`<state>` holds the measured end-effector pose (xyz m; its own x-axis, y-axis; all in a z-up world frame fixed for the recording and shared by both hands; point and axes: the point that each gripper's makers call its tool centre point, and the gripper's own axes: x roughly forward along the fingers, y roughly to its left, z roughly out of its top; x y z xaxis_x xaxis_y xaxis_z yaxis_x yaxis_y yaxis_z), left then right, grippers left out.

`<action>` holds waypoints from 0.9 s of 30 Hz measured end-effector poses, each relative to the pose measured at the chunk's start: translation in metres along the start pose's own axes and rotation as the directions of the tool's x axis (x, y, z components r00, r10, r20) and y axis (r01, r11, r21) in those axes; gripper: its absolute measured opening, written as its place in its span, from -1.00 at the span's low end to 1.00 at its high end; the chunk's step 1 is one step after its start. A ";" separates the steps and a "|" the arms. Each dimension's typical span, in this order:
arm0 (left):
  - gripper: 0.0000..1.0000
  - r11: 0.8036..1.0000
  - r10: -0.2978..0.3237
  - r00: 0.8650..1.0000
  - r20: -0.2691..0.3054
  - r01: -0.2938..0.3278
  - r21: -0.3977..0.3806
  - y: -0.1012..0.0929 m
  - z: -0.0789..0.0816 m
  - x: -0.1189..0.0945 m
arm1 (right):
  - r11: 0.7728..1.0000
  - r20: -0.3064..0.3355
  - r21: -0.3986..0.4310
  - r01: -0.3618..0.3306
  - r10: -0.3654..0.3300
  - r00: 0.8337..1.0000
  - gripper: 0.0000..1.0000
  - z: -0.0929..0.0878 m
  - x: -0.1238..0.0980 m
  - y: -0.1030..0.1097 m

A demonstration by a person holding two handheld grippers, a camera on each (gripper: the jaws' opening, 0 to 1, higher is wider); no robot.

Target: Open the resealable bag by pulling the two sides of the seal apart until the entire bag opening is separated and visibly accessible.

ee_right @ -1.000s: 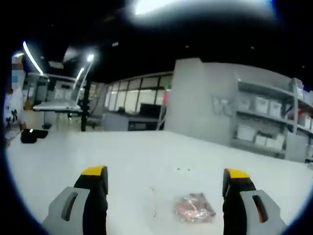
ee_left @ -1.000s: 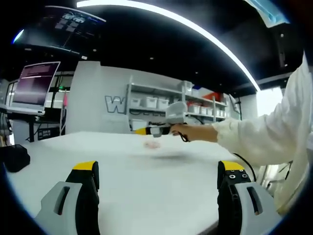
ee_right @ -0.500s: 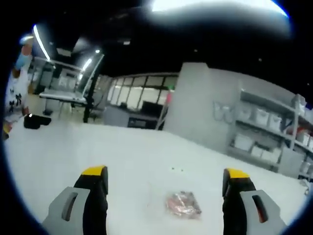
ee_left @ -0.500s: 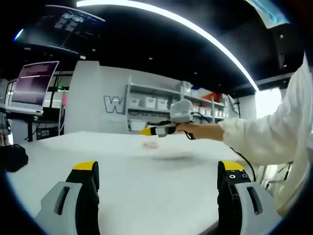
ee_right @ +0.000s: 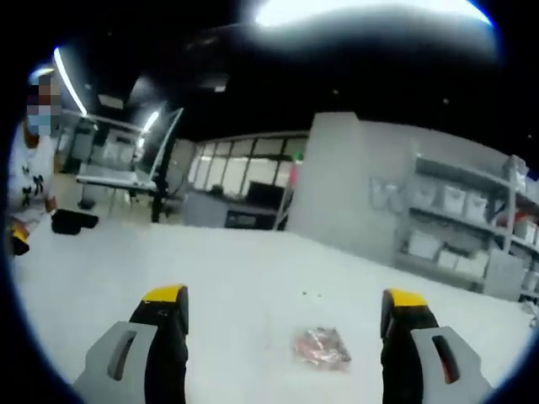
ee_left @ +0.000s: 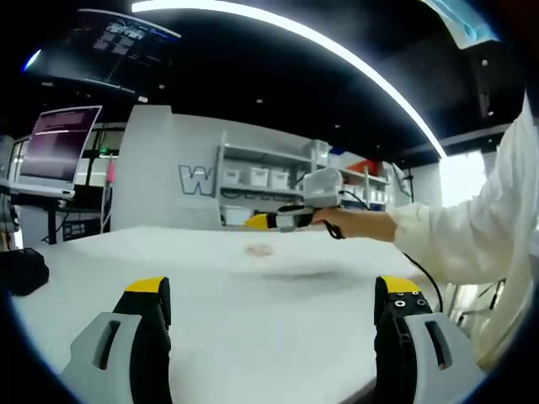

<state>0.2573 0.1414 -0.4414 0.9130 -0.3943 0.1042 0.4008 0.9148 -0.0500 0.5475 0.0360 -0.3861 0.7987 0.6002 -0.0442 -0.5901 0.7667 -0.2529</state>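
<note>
Right gripper view puts the resealable bag (ee_right: 321, 347) flat on the white table (ee_right: 236, 278), lying between our own two jaws but farther out along the tabletop, nearer the right-hand jaw, with something reddish blurred inside it. We hold the right gripper (ee_right: 282, 316) above the surface with its jaws spread wide and nothing between them. Left gripper view shows the left gripper (ee_left: 274, 307) likewise spread and empty, low over the near edge of the table, while the bag appears as a small pale smudge well out on the tabletop; the right gripper reaches in there from the right in a hand with a white sleeve (ee_left: 472, 244), poised above the bag and apart from it. Whether the seal is shut we cannot make out through the blur, though the bag lies flat and untouched. By our reckoning the task has barely begun: neither side of the seal is gripped, and both the grasping and the pulling apart remain ahead.
</note>
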 end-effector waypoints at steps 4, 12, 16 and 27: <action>0.99 1.000 0.000 1.000 0.003 0.000 -0.001 0.000 0.000 0.000 | 1.000 0.012 0.010 -0.007 0.007 1.000 0.90 0.003 -0.006 0.000; 0.99 1.000 0.001 1.000 0.001 -0.001 -0.003 0.000 0.000 0.000 | 1.000 0.032 0.020 -0.008 0.008 0.999 0.91 0.008 -0.016 0.000; 0.99 1.000 -0.002 1.000 0.000 0.002 -0.002 -0.001 -0.001 0.001 | 0.999 0.031 0.031 -0.004 0.003 1.000 0.91 0.007 -0.019 -0.002; 0.99 1.000 0.004 1.000 -0.002 -0.004 -0.002 0.001 -0.001 0.001 | 0.994 0.046 0.103 -0.021 0.016 0.999 0.88 0.007 -0.033 -0.001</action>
<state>0.2589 0.1419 -0.4427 0.9150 -0.3905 0.1016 0.3969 0.9164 -0.0521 0.5211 0.0171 -0.3778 0.7826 0.6225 -0.0041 -0.6158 0.7733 -0.1511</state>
